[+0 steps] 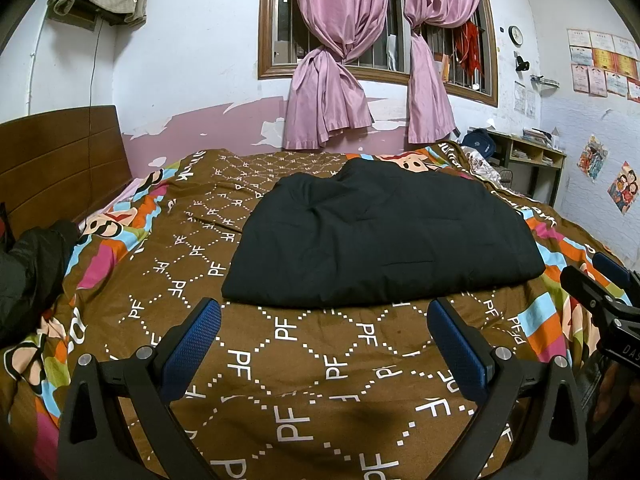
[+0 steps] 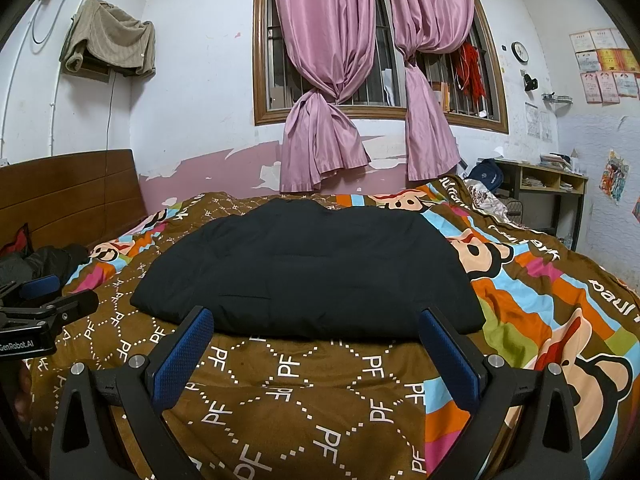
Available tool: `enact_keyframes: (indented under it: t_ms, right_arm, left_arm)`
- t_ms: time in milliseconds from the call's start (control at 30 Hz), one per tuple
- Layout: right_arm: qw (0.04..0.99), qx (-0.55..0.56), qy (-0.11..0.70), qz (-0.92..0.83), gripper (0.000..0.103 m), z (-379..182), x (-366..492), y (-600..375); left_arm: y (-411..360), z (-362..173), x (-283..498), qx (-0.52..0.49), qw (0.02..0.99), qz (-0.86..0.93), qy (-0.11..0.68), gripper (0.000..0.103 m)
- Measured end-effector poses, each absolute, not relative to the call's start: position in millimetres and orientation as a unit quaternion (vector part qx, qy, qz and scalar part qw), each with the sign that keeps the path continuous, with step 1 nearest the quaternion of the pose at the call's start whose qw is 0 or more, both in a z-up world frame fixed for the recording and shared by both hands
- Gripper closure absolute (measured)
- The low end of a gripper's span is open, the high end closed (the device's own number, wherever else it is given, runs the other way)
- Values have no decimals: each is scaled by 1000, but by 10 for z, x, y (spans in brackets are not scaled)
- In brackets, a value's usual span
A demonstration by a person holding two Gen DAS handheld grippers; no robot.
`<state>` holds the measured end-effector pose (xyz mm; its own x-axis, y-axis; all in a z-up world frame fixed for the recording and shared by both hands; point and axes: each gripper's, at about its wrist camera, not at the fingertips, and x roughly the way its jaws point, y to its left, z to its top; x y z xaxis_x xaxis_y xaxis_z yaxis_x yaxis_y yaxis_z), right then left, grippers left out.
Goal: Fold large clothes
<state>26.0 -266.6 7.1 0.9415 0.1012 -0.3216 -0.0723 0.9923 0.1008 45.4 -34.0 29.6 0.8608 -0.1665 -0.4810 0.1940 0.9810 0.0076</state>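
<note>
Black padded garment [image 1: 380, 236] lies folded mid-bed on the patterned quilt [image 1: 304, 364], likely soft, bulky, light; left gripper [image 1: 324, 344] and right gripper [image 2: 316, 350] hover spread, empty, near its near edge, the best hold.

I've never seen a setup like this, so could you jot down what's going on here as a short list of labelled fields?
garment: black garment, folded into a flat bundle, lying apart from both grippers
surface: patterned bedspread on a bed
left gripper: open, empty, short of the garment's near edge
right gripper: open, empty, at the near edge
background: pink curtains, tied, at a barred window
</note>
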Motion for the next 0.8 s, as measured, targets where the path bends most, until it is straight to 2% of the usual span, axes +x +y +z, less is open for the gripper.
enact_keyframes:
  t_ms: [800]
  right_arm:
    - [984,44,167,44,0,95,262,-2664]
  left_arm:
    - [-332,255,460,29,963,-93,251,2]
